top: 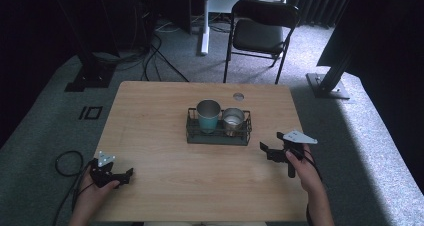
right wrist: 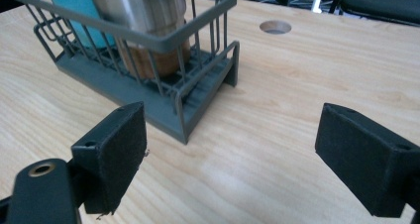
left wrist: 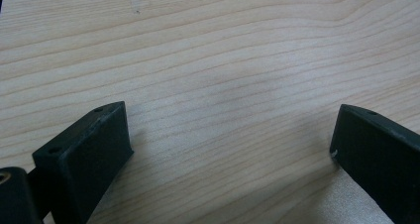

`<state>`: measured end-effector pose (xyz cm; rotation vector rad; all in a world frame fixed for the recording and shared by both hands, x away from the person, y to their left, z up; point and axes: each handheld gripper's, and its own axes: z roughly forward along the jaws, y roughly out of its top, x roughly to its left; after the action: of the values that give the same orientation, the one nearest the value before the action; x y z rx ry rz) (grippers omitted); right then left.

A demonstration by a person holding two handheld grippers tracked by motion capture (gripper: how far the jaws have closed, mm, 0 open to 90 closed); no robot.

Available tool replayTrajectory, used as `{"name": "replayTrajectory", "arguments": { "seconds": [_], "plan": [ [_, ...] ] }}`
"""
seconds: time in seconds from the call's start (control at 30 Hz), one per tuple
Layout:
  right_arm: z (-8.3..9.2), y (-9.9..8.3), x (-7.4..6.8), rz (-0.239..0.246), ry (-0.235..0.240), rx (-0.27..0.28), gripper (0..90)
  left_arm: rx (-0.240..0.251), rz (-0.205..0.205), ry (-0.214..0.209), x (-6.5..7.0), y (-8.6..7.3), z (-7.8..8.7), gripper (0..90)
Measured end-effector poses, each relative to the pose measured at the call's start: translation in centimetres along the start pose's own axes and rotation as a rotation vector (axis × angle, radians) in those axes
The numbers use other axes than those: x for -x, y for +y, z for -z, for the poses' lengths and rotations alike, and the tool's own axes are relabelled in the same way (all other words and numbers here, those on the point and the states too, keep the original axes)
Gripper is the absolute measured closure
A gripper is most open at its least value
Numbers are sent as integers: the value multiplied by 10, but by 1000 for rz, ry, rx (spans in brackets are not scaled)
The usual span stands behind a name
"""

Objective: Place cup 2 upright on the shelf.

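A dark wire rack (top: pixel 218 136) stands at the middle of the wooden table (top: pixel 150 116). In it stand a teal cup (top: pixel 208 115) on the left and a steel cup (top: pixel 233 120) on the right. The right gripper view shows the rack (right wrist: pixel 163 92), the steel cup (right wrist: pixel 143 11) and the teal cup (right wrist: pixel 74 6) close up. My right gripper (top: pixel 270 147) is open, a short way right of the rack, its jaws wide apart (right wrist: pixel 228 149). My left gripper (top: pixel 125 175) rests open at the table's front left, over bare wood (left wrist: pixel 228 135).
A round cable hole (top: pixel 238 96) lies behind the rack. A black folding chair (top: pixel 260 33) and a white desk leg (top: pixel 204 21) stand beyond the far edge. Cables and dark stand bases lie on the grey carpet around.
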<state>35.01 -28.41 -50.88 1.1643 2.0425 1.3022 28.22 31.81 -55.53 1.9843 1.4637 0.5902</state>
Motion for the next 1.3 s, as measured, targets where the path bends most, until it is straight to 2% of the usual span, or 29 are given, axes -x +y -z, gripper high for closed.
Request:
{"name": "replayTrajectory", "arguments": {
  "seconds": [0.13, 0.37, 0.47, 0.6, 0.9, 0.93, 1.1, 1.17, 1.3],
  "plan": [
    [3, -9, 2, 10, -4, -30, 123, 0, 0, 0, 0, 0, 0, 28],
    [8, -18, 6, -9, -19, -54, 123, 0, 0, 0, 0, 0, 0, 28],
    [10, -26, 7, 0, -27, -79, 123, 0, 0, 0, 0, 0, 0, 28],
    [12, -33, 7, 21, -18, -106, 123, 0, 0, 0, 0, 0, 0, 28],
    [21, -44, 6, 29, -3, -140, 123, -2, -2, 0, 0, 0, 0, 28],
    [23, -49, 5, 43, -13, -157, 123, -1, -2, 0, 0, 0, 0, 28],
    [26, -58, 3, 24, -28, -180, 124, -1, -2, 0, 0, 0, 0, 28],
    [27, -60, 2, 35, -42, -195, 123, -2, -2, 0, 0, 0, 0, 28],
    [29, -62, 2, 18, -67, -197, 123, -1, -2, 0, 0, 0, 0, 28]
  ]
}}
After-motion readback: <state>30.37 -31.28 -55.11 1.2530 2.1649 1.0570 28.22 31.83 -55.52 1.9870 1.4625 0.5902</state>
